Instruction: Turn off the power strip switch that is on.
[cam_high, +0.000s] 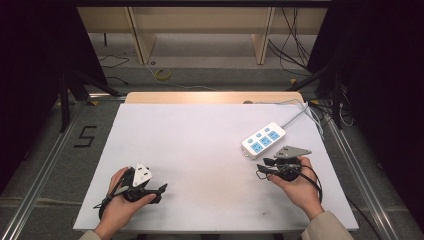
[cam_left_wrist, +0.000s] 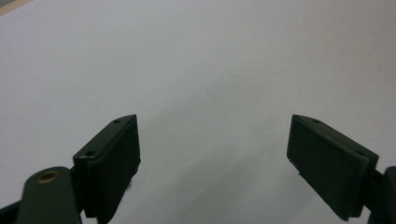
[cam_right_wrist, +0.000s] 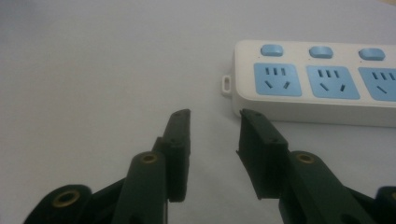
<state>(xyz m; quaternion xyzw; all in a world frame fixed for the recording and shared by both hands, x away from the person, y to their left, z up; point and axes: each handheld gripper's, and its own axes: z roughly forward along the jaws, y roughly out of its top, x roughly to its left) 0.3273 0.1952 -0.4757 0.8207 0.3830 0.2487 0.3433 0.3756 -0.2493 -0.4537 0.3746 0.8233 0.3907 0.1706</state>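
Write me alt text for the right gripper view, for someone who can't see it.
The right gripper points its two black fingers, parted with nothing between them, at the near end of a white power strip lying on a white table. The strip shows three blue sockets, each with a blue switch above it.

Around the white table top

The white table top (cam_high: 200, 150) carries a wooden strip (cam_high: 210, 97) along its far edge. Left of it, a black "5" mark (cam_high: 85, 136) on the floor; beyond it, a yellow tape roll (cam_high: 163, 74) and wooden shelving (cam_high: 200, 30).
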